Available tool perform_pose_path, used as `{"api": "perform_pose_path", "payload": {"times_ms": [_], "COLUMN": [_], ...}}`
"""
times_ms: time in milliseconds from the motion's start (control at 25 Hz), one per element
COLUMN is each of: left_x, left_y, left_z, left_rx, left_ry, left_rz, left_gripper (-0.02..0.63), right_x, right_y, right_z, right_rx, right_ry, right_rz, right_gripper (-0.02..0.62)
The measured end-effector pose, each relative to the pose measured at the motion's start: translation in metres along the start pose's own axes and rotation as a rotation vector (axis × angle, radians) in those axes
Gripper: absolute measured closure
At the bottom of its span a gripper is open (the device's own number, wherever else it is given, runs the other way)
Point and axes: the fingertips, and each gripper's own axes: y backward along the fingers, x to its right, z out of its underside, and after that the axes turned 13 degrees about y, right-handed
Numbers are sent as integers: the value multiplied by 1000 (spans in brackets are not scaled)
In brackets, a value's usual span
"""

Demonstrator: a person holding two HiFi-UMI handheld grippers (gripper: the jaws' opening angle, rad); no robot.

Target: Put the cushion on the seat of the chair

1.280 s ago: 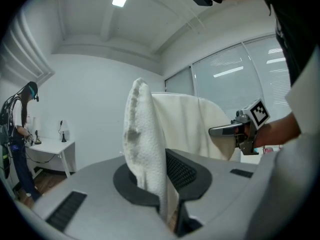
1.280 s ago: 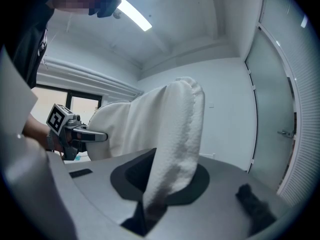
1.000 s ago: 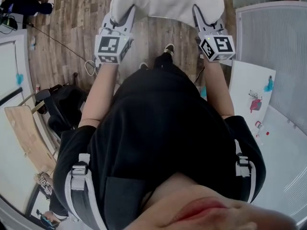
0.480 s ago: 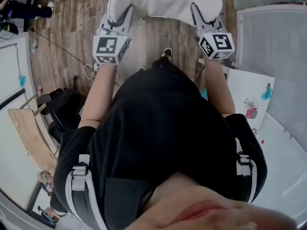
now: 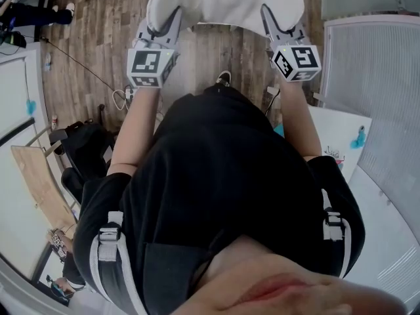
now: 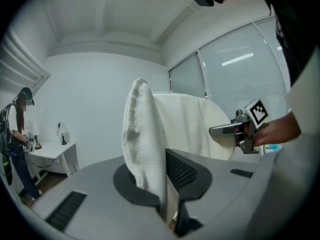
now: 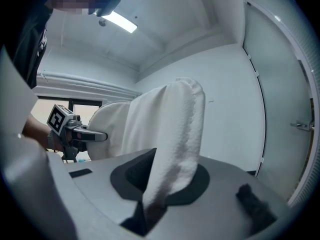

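Note:
The white cushion [image 5: 223,2] hangs above the wooden floor at the top of the head view, carried by both grippers. My left gripper [image 5: 172,20] is shut on its left edge and my right gripper [image 5: 269,17] on its right edge. In the left gripper view the fleecy cushion [image 6: 145,139] rises upright out of the pinched jaws, with the right gripper [image 6: 235,130] across it. The right gripper view mirrors this: the cushion [image 7: 175,134] stands in the jaws, with the left gripper [image 7: 85,134] beyond. A black chair [image 5: 85,153] stands low at the left, partly hidden behind my arm.
A wooden board [image 5: 36,182] lies beside the chair. A white ribbed panel [image 5: 374,90] and a white sheet with drawings [image 5: 341,143] fill the right. A cable [image 5: 121,97] lies coiled on the floor. A person [image 6: 17,139] stands at a white desk [image 6: 52,151].
The floor, the white sheet and the chair have slid down the head view as I walk forward. Both grippers keep the same hold on the cushion.

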Motion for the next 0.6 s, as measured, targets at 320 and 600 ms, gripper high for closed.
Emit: {"api": "perform_pose_path", "payload": {"times_ms": [320,600], "left_x": [11,14], "left_y": [-24,-40], "left_z": [-4,-4], "left_rx": [2,-3], "left_ry": [-2,-9], "left_rz": [-32,-41], "left_gripper": [552,551], "right_x": [29,45], "right_y": [-4,-9], "right_z": [6,12], "right_rx": [1,2], "right_ry": [5,-1], "right_rz": [-36,-45], "right_gripper": [538,538]}}
